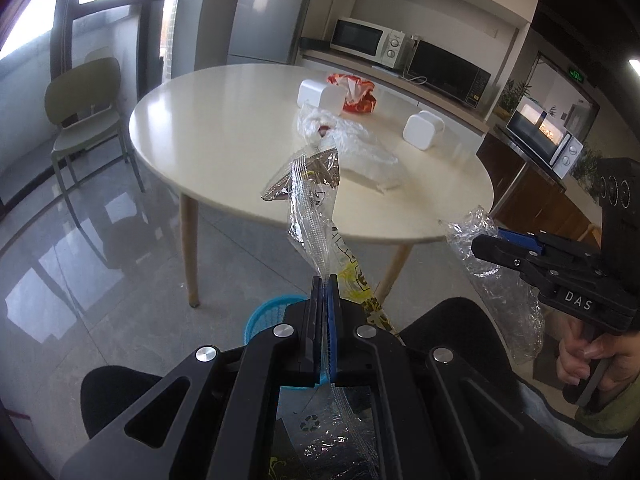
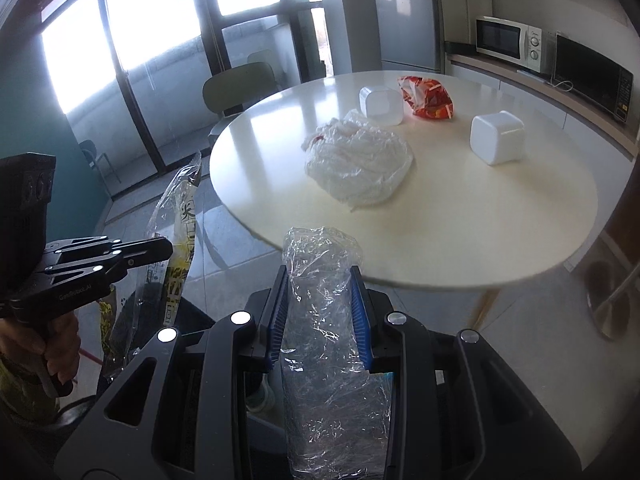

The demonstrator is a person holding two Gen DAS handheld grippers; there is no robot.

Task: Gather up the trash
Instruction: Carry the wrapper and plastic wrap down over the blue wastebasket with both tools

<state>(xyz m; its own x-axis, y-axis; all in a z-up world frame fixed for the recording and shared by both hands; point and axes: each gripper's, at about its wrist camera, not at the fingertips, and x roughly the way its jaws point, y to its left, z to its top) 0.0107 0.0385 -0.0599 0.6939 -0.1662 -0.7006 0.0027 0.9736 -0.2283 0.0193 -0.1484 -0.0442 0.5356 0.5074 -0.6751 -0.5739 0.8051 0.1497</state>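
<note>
A round cream table (image 2: 480, 216) on slanted wooden legs stood on a glossy grey tiled floor, with tall windows on the left, a green chair (image 1: 86, 108) at the table's far left and a counter along the far right wall carrying a white microwave (image 2: 508, 42) and a black one (image 1: 448, 74).

The left gripper (image 1: 325, 284) had its jaws pressed together on a long clear wrapper (image 1: 316, 216) with yellow and black print; its silvery top end stood up in front of the near edge of the table, while its lower end hung beneath the claw. The right gripper (image 2: 320, 276) pinched a crumpled clear plastic bag (image 2: 324, 320) between its blue pads, the jaws held apart by the bag's bulk. Both pieces were held off the table, at its near side, above the floor.

On the table lay a crumpled white plastic bag (image 2: 360, 164) near the middle, a red and orange snack bag (image 2: 426, 96) at the far side, and two white square containers (image 2: 380, 104), one just beside the snack bag and one apart to the right. A blue basket (image 1: 266, 312) sat on the floor under the left gripper, mostly hidden by it. A hand (image 1: 588, 356) gripped the right tool's handle.
</note>
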